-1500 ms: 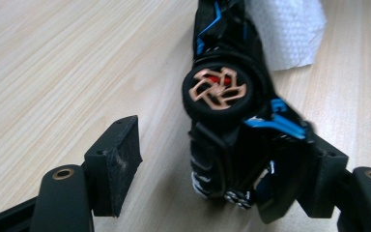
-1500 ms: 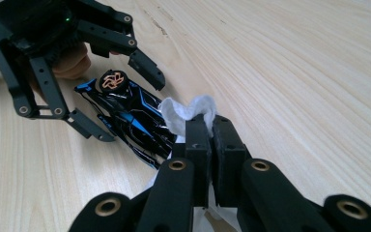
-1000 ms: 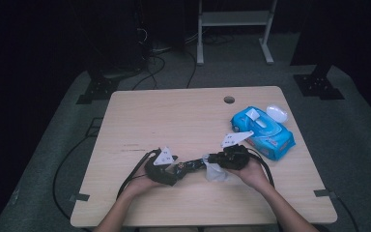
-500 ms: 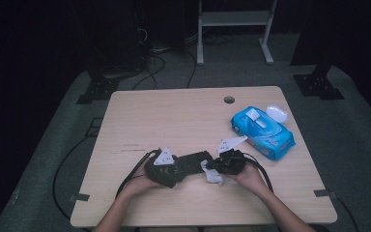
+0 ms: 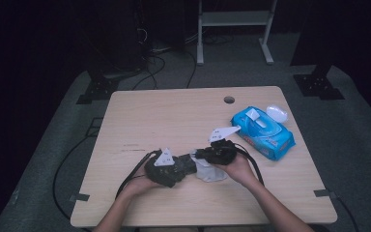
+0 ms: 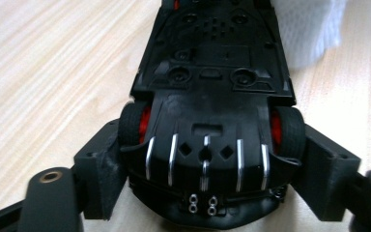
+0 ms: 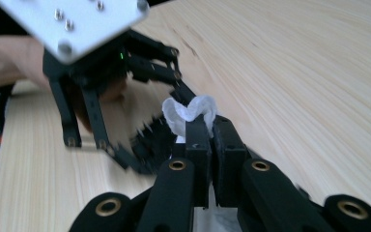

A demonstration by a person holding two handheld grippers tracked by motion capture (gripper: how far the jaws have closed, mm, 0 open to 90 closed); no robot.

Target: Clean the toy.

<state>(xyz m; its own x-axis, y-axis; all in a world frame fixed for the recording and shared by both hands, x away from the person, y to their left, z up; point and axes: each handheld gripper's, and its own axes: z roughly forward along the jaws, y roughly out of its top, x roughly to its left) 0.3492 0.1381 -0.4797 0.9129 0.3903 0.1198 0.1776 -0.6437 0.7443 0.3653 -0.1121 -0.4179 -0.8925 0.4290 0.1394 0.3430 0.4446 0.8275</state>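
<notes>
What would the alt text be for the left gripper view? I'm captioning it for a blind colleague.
A black toy car with red wheel hubs lies underside up between the left gripper's two black jaws, on a light wooden table. A white wipe shows at the top right, beside the car.

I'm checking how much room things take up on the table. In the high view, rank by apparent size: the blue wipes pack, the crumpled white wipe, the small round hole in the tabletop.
1. Blue wipes pack, clearly largest.
2. Crumpled white wipe, partly hidden by the grippers, so its full size is unsure.
3. Small round hole, smallest.
</notes>
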